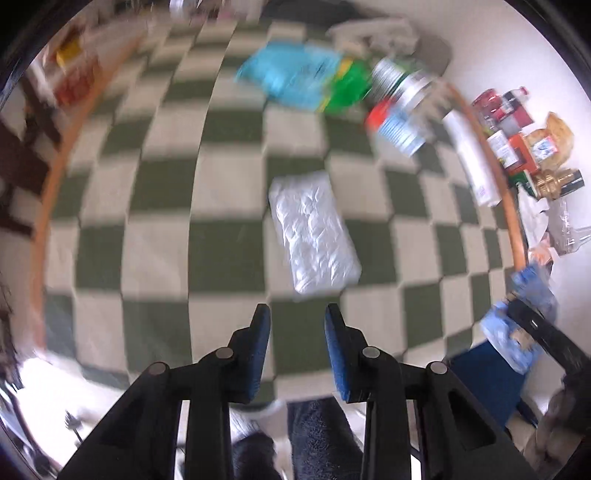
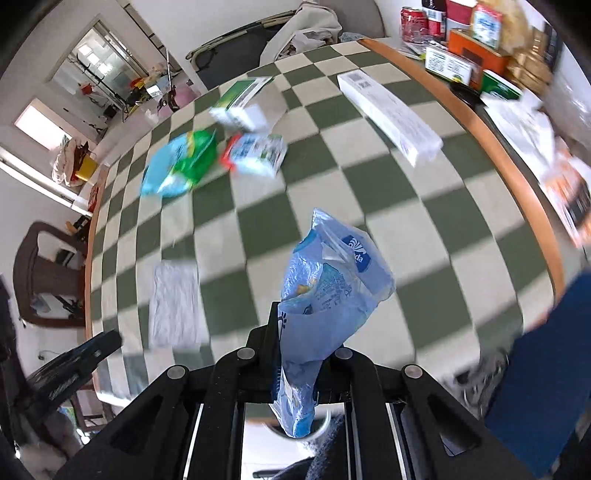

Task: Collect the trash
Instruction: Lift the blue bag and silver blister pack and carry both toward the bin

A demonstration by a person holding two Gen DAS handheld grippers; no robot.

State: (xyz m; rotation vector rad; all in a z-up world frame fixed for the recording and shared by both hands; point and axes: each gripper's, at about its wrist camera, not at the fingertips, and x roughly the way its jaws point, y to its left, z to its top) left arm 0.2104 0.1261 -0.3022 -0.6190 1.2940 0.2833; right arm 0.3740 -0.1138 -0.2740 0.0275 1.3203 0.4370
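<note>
My left gripper (image 1: pixel 297 314) is open and empty above the checkered table, just short of a crumpled silvery-white wrapper (image 1: pixel 314 232), which also shows in the right wrist view (image 2: pixel 175 304). My right gripper (image 2: pixel 301 325) is shut on a light blue plastic bag (image 2: pixel 328 284) and holds it above the table; it appears in the left wrist view (image 1: pixel 517 332) at the right edge. A blue-green packet (image 1: pixel 306 81) (image 2: pixel 181 164), a red-blue carton (image 1: pixel 399 125) (image 2: pixel 256 153), a green-white box (image 2: pixel 242 103) and a long white box (image 1: pixel 472 162) (image 2: pixel 391 114) lie farther on.
The green-and-cream checkered table (image 2: pixel 369 192) has an orange rim (image 2: pixel 517 173). Cans, boxes and food packets (image 2: pixel 472 40) crowd a side surface at the right. A brown chair (image 2: pixel 44 273) stands at the left, a grey chair (image 2: pixel 258 33) at the far end.
</note>
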